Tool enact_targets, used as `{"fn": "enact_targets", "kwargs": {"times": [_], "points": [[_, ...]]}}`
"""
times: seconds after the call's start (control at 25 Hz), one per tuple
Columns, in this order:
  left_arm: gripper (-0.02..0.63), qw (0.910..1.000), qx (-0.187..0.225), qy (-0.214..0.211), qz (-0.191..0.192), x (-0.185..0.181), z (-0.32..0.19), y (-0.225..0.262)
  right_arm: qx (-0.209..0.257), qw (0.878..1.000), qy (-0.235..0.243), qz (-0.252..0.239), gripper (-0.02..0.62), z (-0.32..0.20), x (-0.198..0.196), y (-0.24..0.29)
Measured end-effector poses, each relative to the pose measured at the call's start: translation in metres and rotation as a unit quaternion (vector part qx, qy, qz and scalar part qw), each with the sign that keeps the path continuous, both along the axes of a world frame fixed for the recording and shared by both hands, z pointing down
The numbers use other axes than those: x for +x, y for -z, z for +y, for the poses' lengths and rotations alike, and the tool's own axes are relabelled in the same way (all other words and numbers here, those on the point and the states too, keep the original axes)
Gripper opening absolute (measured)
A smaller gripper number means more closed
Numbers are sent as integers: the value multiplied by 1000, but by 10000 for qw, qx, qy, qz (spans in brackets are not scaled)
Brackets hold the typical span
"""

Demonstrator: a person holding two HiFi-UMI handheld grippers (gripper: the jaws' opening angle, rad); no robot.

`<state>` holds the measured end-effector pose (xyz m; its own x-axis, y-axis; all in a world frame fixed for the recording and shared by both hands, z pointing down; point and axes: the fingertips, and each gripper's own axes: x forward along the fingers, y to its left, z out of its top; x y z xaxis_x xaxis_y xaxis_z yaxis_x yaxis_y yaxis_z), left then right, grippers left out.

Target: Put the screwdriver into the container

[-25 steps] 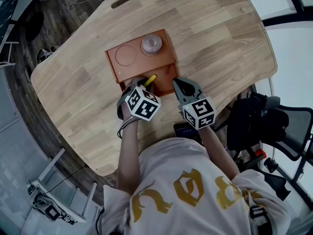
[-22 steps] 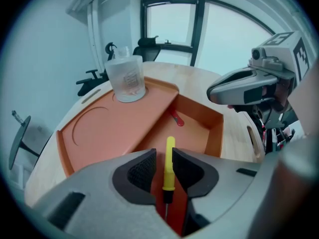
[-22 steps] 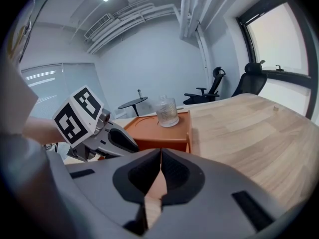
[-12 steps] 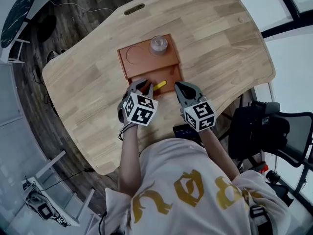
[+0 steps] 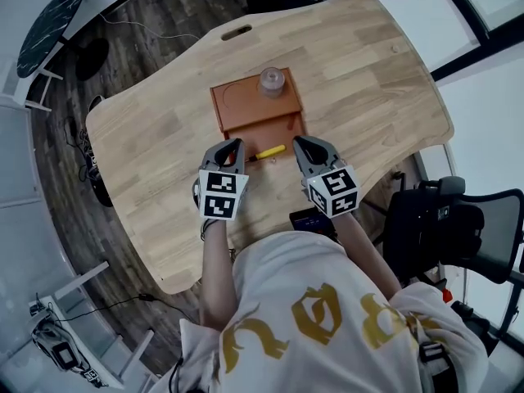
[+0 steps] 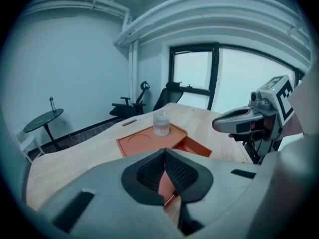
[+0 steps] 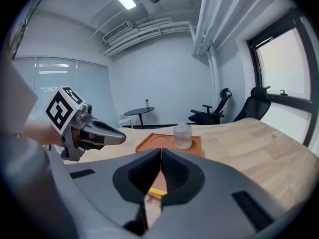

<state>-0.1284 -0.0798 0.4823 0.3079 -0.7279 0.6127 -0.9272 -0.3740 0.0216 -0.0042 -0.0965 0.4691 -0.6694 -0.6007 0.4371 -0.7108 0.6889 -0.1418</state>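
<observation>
Head view: two grippers, one screwdriver [image 5: 269, 151], one container [image 5: 237, 102], one jar [image 5: 272, 81], all over one table [image 5: 368, 80]. The left gripper [image 5: 233, 146] and right gripper [image 5: 304, 144] are held side by side and point away from the person toward the container's near edge. The screwdriver lies across the space between them, just beside that edge and in neither gripper's grasp (whether it is inside the container or on the wood I cannot tell). The jar stands in the container's far part.

Left gripper view: the jaws are closed tip to tip on nothing; the orange container shows through the gap below the tips, and the right gripper hangs at the right.

Right gripper view: again the jaws meet, empty. The screwdriver's yellow handle shows low in the gap, below the jaw tips and not between the pads.
</observation>
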Motion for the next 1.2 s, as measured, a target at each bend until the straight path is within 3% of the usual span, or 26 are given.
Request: {"fn": "enact_targets", "kwargs": {"times": [0.24, 0.44, 1.2], "points": [[11, 9919, 878, 381, 838, -6, 15, 48, 415, 9991, -30, -40, 12, 14, -1, 28], [11, 9841, 1396, 569, 943, -9, 33, 73, 684, 9976, -132, -46, 12, 28, 6, 44], [11, 9845, 1379, 432, 994, -2, 54, 78, 832, 9963, -197, -61, 11, 49, 13, 52]]}}
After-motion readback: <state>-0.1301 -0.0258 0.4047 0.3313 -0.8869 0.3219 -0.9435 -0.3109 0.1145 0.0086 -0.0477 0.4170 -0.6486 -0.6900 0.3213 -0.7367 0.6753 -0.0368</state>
